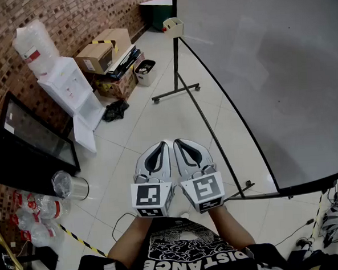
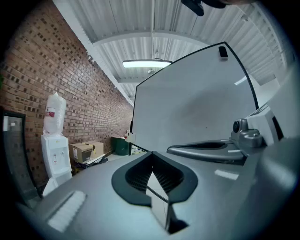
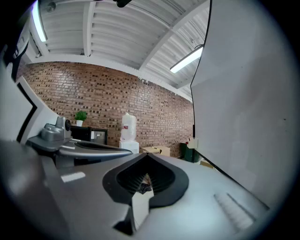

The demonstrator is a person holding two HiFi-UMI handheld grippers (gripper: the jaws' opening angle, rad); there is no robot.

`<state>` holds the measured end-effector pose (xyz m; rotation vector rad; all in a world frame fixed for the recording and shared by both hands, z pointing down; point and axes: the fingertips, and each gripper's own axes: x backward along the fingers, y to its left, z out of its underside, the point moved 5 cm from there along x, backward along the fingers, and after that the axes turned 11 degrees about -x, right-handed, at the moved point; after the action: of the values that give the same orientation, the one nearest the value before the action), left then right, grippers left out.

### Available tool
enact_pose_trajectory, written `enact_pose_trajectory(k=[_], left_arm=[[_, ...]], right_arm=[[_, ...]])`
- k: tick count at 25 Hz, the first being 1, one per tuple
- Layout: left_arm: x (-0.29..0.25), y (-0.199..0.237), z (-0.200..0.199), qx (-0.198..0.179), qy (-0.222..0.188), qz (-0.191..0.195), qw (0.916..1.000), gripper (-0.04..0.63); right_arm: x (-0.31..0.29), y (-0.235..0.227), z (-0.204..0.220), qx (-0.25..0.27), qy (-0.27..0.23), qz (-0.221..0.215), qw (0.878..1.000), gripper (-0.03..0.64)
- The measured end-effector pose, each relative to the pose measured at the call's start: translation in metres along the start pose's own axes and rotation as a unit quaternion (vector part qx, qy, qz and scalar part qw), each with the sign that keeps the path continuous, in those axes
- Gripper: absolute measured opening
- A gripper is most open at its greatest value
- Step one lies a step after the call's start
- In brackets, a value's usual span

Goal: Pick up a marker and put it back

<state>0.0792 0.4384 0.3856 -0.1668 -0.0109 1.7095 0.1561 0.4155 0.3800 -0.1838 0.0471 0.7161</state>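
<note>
Grey left claw [image 1: 160,149] and grey right claw [image 1: 181,148] sit side by side, both clenched on nothing. No marker shows; possibly it lies in the small cream box [image 1: 173,26] well ahead, beside the large whiteboard [image 1: 269,85]. Hazard: a blind reach grasps nothing.

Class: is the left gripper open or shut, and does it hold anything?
Shut, and holding nothing. In the left gripper view, the left gripper has its jaw tips touching, with nothing between them.

Marker too small to make out as such: a small cream box [image 1: 174,26] with a red spot [image 1: 165,29] on its side sits at the whiteboard's [image 1: 268,68] far corner, contents unreadable.
</note>
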Motion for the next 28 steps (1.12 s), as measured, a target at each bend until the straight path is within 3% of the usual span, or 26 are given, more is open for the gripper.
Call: enact_pose_trajectory(k=[9, 28], left_arm=[[-0.055, 0.028, 0.004, 0.003, -0.006, 0.010, 0.9999, 0.006], [-0.227, 0.158, -0.003, 0.012, -0.004, 0.068, 0.9976, 0.006]], right_arm=[[-0.053, -0.027, -0.007, 0.003, -0.006, 0.013, 1.000, 0.000], [-0.243, -0.092, -0.035, 0.005, 0.012, 0.073, 0.997, 0.000]])
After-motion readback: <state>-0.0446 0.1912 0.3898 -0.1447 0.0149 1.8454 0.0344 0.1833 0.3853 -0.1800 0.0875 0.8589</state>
